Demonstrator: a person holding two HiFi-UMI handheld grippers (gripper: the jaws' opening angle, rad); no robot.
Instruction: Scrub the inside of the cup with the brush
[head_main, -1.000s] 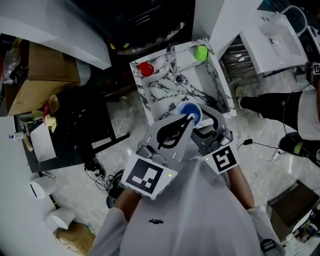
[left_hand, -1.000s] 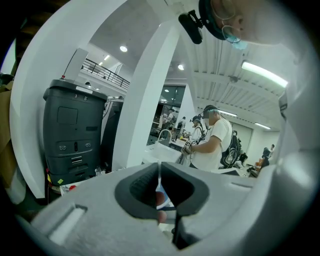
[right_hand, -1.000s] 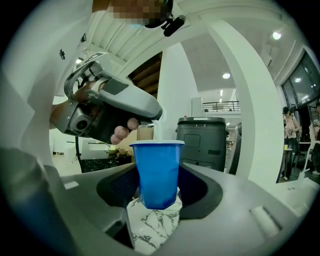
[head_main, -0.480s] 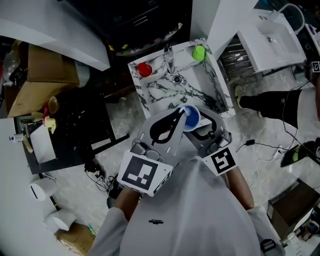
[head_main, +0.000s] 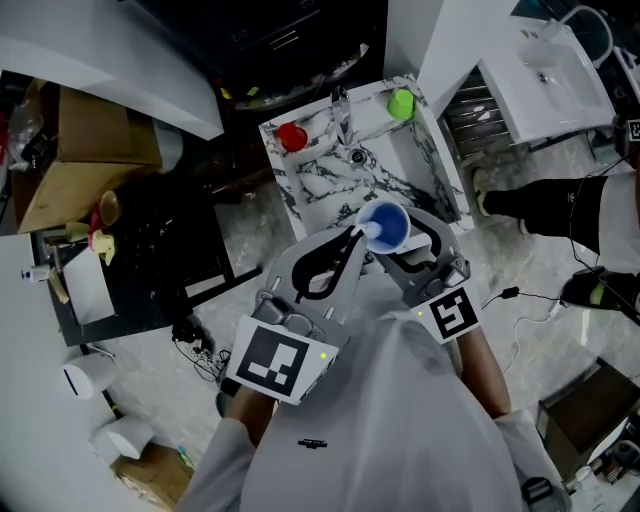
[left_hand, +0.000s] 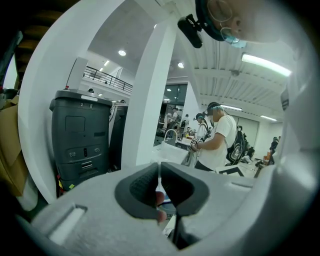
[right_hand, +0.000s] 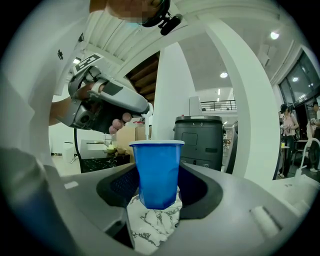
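Note:
My right gripper (head_main: 398, 243) is shut on a blue cup (head_main: 385, 225), held above the near edge of the marble sink (head_main: 440, 190). In the right gripper view the blue cup (right_hand: 157, 172) stands upright between the jaws of the right gripper (right_hand: 157, 187). My left gripper (head_main: 352, 240) is shut on a thin white brush (head_main: 368, 232), whose end meets the cup's mouth. The brush's stem (left_hand: 159, 176) shows as a thin white line pinched in the left gripper (left_hand: 159, 172). From the right gripper view, the left gripper (right_hand: 145, 110) hangs just above the cup's rim, and the bristles are hidden.
A red cup (head_main: 292, 137) and a green cup (head_main: 401, 104) stand at the sink's far corners, either side of the faucet (head_main: 343, 115). A person's dark shoes (head_main: 520, 205) are at the right. Boxes and a dark cart (head_main: 150, 240) crowd the left.
The left gripper has drawn back toward my body and lower left. The cup has shifted slightly up and right, with the brush tip still at its mouth.

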